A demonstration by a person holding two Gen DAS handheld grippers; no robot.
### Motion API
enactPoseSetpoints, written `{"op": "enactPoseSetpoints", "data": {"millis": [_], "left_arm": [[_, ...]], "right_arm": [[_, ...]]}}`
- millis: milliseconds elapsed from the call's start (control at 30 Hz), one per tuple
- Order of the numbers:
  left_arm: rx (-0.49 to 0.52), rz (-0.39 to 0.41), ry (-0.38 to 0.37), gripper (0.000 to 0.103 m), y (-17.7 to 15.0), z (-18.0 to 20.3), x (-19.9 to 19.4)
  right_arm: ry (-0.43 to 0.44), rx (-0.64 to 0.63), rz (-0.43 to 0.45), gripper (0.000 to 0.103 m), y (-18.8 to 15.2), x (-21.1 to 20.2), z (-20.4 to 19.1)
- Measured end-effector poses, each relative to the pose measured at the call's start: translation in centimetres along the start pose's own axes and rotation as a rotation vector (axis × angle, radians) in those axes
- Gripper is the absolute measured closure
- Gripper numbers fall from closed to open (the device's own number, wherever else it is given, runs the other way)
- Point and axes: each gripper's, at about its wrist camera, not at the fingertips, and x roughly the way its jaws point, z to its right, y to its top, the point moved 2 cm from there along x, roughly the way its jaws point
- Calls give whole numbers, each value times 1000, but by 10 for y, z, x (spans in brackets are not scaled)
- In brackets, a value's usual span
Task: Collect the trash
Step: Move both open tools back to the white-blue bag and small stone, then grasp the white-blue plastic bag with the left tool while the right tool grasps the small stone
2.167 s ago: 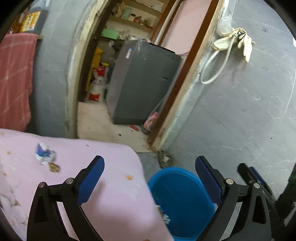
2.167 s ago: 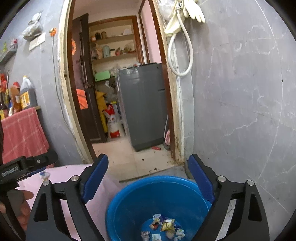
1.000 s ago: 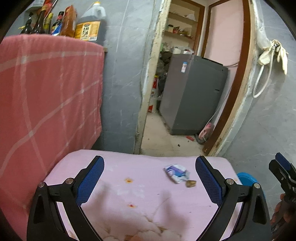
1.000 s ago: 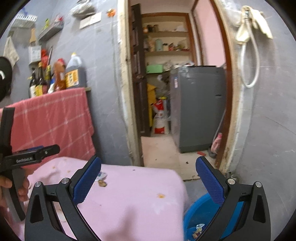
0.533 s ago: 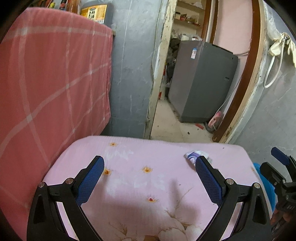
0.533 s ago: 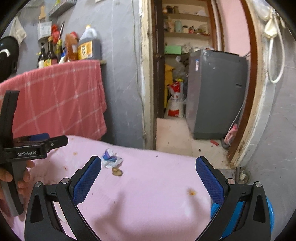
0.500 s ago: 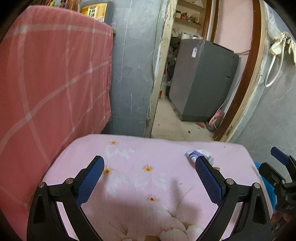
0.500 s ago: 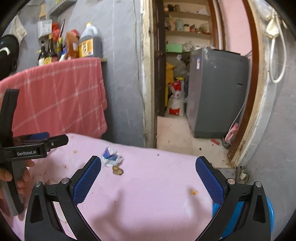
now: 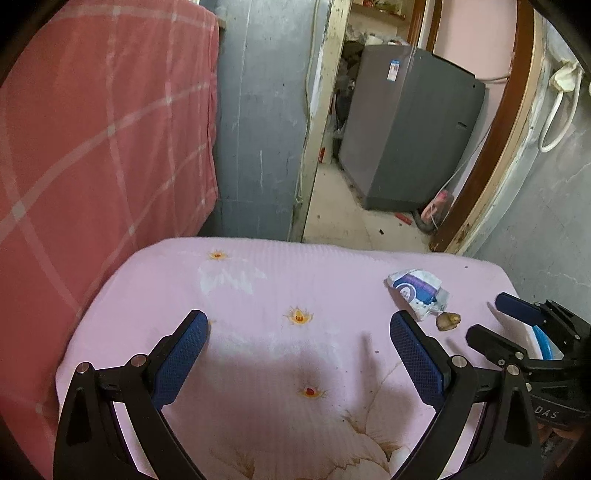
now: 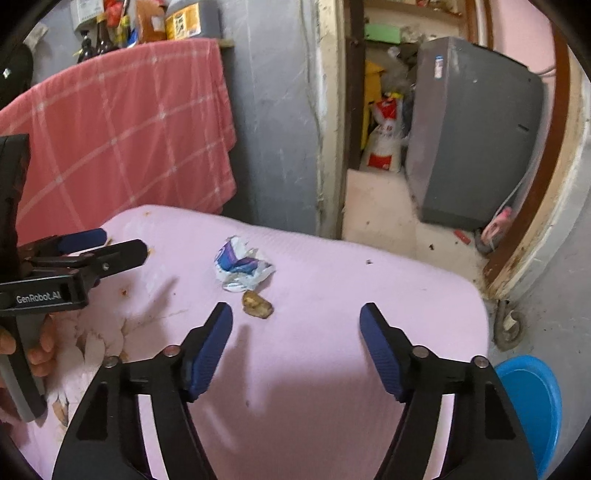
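Note:
A crumpled white and purple wrapper (image 10: 242, 266) lies on the pink cloth-covered table (image 10: 332, 280), with a small brown scrap (image 10: 256, 304) just in front of it. My right gripper (image 10: 295, 325) is open and empty, low over the table, the scrap just beyond its left fingertip. In the left wrist view the wrapper (image 9: 419, 291) and scrap (image 9: 448, 320) lie at the right, beyond my open, empty left gripper (image 9: 297, 334). The right gripper (image 9: 517, 325) shows there at the right edge. The blue bucket (image 10: 532, 402) stands on the floor at the table's right end.
A red checked cloth (image 10: 122, 136) hangs behind the table with bottles (image 10: 147, 22) above it. An open doorway (image 10: 373, 199) leads to a grey appliance (image 10: 472, 136). Grey wall (image 9: 535, 236) lies to the right. The left gripper's handle and hand (image 10: 37, 291) are at the left.
Both grippers have tilted down and come closer to the table. The right gripper has moved toward the wrapper and scrap, which now lie nearer its left finger. Both stay open.

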Motion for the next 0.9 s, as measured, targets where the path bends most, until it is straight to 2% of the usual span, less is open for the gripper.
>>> {"op": "enactPoseSetpoints", "data": {"millis": [67,200,300,433,500,700,900], "left_arm": [[-3,-9,-2,6,0,1,3],[-8,-17,-7,6,1,1,7],[-10,-18,-10,6,3,1,9],[-4,-23,-21,6,6,5,11],[-1,-21,-34,7,7,7,11],[16,-22,-90,7,9,21,14],[67,-28,-133,7,12,41,24]], "right_arm": [[9,-16,-18,39,1,5,-4],[14,-30,-55,53,3,17,-7],[17,-30,-58,59,4,19,-7],[41,-28,-60,81,6,21,-5],[50,-24,-57,86,6,20,-4],[38,-3,-50,87,3,13,3],[26,72,-33,87,-4,0,23]]}}
